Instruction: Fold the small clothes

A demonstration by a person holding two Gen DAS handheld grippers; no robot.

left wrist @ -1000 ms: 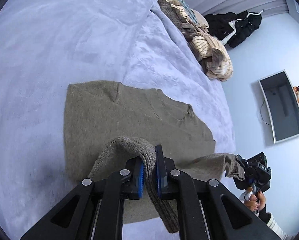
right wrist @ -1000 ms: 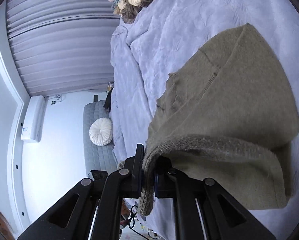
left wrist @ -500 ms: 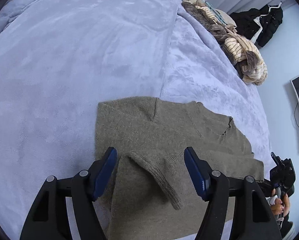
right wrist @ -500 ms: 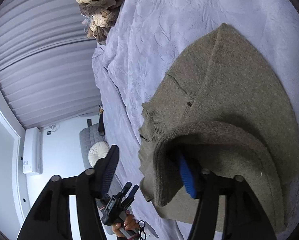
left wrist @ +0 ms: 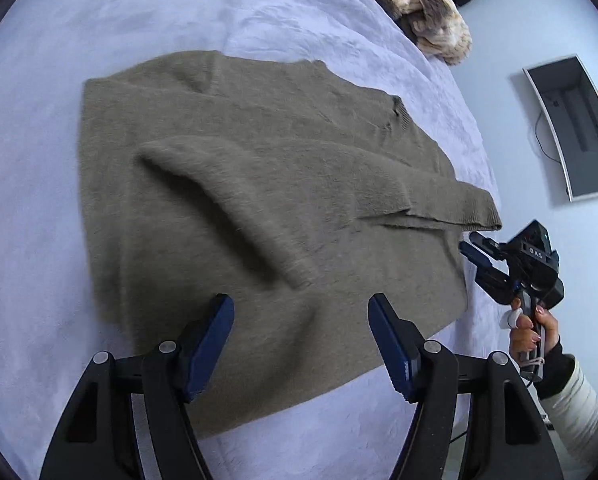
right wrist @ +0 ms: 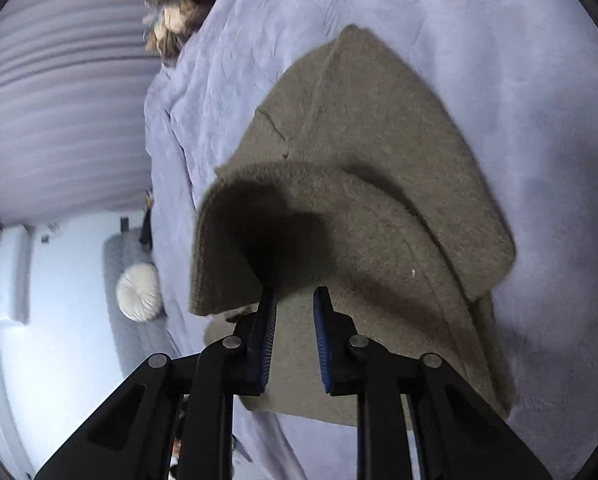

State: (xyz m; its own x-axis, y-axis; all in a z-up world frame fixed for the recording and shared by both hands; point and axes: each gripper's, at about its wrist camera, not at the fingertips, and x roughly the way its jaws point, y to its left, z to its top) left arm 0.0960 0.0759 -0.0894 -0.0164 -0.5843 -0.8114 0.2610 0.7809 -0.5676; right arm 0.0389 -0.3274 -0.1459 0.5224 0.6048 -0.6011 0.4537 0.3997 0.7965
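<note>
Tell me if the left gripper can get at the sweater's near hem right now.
Probably yes: the left gripper is open just above the olive sweater, its near hem lies bare, and nothing blocks it.

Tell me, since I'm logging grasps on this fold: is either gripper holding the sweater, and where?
Nothing is held. The left gripper stands open above the olive sweater; the right gripper is closing with nothing between its jaws.

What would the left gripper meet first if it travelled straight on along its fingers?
Most likely the olive sweater on the bed: the left gripper stands open, pointing down at its near folded part. Depth is unclear.
</note>
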